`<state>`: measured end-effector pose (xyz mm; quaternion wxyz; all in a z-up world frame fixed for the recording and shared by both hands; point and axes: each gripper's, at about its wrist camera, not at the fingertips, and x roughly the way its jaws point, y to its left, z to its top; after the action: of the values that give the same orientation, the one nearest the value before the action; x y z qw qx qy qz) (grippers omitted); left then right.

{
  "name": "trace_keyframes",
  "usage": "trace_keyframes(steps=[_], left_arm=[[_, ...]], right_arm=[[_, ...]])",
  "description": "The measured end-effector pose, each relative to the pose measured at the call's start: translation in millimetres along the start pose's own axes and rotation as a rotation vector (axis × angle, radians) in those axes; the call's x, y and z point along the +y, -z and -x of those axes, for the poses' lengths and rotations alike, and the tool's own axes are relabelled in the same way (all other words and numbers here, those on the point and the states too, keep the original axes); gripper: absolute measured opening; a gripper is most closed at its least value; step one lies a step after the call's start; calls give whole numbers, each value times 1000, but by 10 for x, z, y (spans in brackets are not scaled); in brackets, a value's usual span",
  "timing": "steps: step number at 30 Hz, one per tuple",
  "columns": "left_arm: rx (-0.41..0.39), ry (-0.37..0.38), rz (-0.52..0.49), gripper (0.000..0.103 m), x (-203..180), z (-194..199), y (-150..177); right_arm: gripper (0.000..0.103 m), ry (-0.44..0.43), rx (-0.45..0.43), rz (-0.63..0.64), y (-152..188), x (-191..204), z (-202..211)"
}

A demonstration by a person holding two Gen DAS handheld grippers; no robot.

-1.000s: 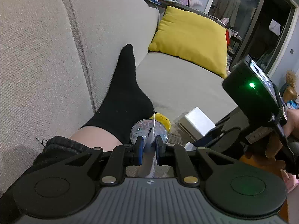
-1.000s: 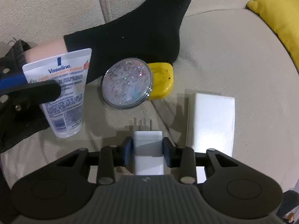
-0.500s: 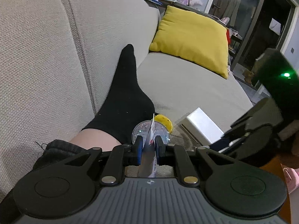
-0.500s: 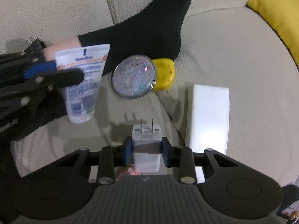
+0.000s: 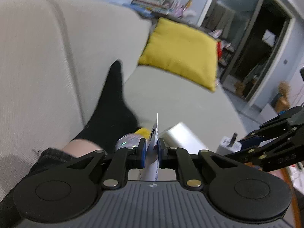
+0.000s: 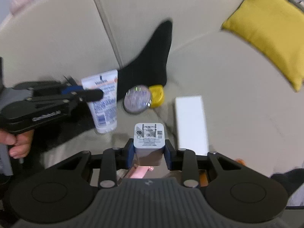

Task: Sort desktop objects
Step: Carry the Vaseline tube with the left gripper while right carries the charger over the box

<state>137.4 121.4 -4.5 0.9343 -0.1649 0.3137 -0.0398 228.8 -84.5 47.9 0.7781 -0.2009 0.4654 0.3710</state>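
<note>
The left gripper (image 5: pixel 152 149) is clamped on a white squeeze tube (image 6: pixel 103 102); the right gripper (image 6: pixel 149 150) clamps a white square wall charger (image 6: pixel 148 137). Both are held above the beige fabric sofa seat (image 6: pixel 237 102), near a white rectangular box (image 6: pixel 191 122).

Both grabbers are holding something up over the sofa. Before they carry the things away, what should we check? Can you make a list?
1. Left gripper pinching the lotion tube tight: ok.
2. Right gripper squeezing the white charger on both sides: ok.
3. Charger lifted off the sofa: ok.
4. Tube clear of the round glitter case and yellow thing: ok.
5. White box left alone on the cushion: ok.
6. Place to put the things: cannot tell, no bin or tray shows.
</note>
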Motion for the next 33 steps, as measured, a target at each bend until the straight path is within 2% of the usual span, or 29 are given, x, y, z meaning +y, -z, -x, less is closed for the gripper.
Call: trace_keyframes(steps=[7,10,14,19,21,26,33], left_arm=[[-36,165,-53,13,-604,358,-218],[-35,221,-111,13,-980,380,-265],[-7,241,-202,13,-1499,208,-229],[57,230,-345,13,-2000,-278,-59],[76,193,-400,12,-2120,-488,4],[117,86,-502,12,-2333,-867,195],[167,72,-611,13,-2483,-1209,352]], right_arm=[[34,72,-145,-71,458,-242,841],[34,99,-151,-123,708,-421,921],[34,117,-122,-193,1060,-632,845],[34,105,-111,-249,1383,-850,756],[34,96,-113,-262,1474,-923,717],[34,51,-134,-286,1616,-1025,711],[34,20,-136,-310,1690,-1165,624]])
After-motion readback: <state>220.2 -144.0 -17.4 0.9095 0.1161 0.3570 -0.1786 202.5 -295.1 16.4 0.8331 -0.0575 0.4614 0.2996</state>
